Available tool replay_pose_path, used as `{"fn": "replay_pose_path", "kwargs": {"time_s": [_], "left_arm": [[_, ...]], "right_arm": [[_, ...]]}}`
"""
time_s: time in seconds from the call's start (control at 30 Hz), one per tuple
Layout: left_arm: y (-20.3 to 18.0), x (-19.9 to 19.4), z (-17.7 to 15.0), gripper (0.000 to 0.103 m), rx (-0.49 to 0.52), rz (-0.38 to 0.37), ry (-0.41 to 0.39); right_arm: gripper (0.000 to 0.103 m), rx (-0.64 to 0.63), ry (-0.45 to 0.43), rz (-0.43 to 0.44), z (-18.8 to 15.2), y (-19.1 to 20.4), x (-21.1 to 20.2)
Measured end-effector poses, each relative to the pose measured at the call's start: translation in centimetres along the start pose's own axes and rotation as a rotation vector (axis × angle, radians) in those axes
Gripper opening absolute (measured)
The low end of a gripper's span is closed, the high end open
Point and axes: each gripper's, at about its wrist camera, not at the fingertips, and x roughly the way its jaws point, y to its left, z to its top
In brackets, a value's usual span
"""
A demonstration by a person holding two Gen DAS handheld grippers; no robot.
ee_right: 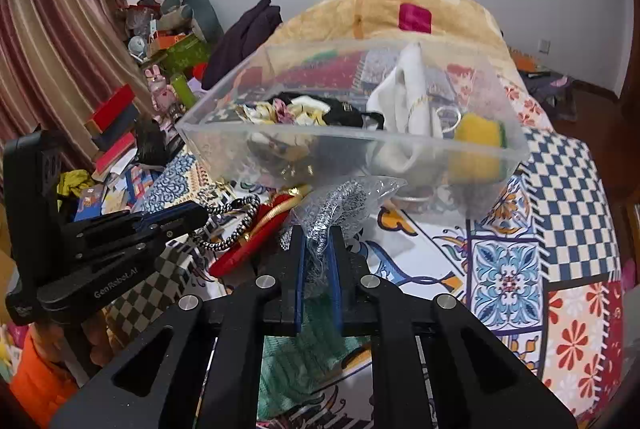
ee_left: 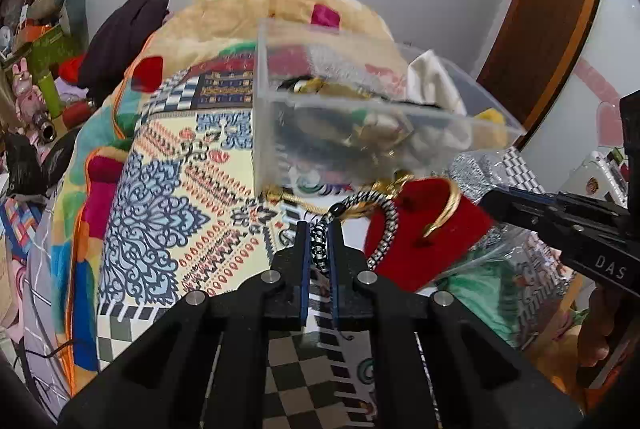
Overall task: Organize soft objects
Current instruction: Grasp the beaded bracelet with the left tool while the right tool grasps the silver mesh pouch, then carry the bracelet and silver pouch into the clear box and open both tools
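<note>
My left gripper is shut on a black-and-white braided cord that loops over a red velvet cushion carrying a gold bangle. My right gripper is shut on a clear plastic bag of silver mesh, held just in front of the clear plastic bin. The bin stands on the patterned bedspread and holds a white cloth, a yellow sponge and scrunchies. The left gripper shows at the left of the right wrist view with the cord.
A green knitted cloth lies under my right gripper. A large tan plush pillow sits behind the bin. Cluttered shelves with boxes and toys stand at the left, beside a striped curtain. A wooden door frame is at the right.
</note>
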Motion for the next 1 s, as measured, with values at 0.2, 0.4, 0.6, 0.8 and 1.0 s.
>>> {"fn": "replay_pose_path", "kwargs": {"time_s": [0.2,0.4,0.6,0.8,1.0], "left_arm": [[-0.5,-2.2,0.7,0.006,0.004,-0.023,-0.052],[-0.9,-4.6,1.9,0.006,0.016,-0.039,-0.116],[-1.1,-6.4,3.6,0.006,0.022,-0.048,-0.177],[-1.1,-6.7,6.1,0.006,0.009,-0.058,-0.227],[-1.3,-5.7,8.4,0.006,0.006,-0.06,-0.254]], "right_arm": [[0.009,-0.02,-0.052,-0.005,0.3,0.3,-2.3],[0.009,-0.045,-0.117,-0.02,1.2,1.2,-4.2],[0.009,-0.056,-0.191,-0.046,2.6,1.4,-5.9],[0.009,-0.044,-0.231,-0.07,4.1,0.5,-6.0],[0.009,-0.044,-0.238,-0.096,5.5,0.1,-4.7]]}}
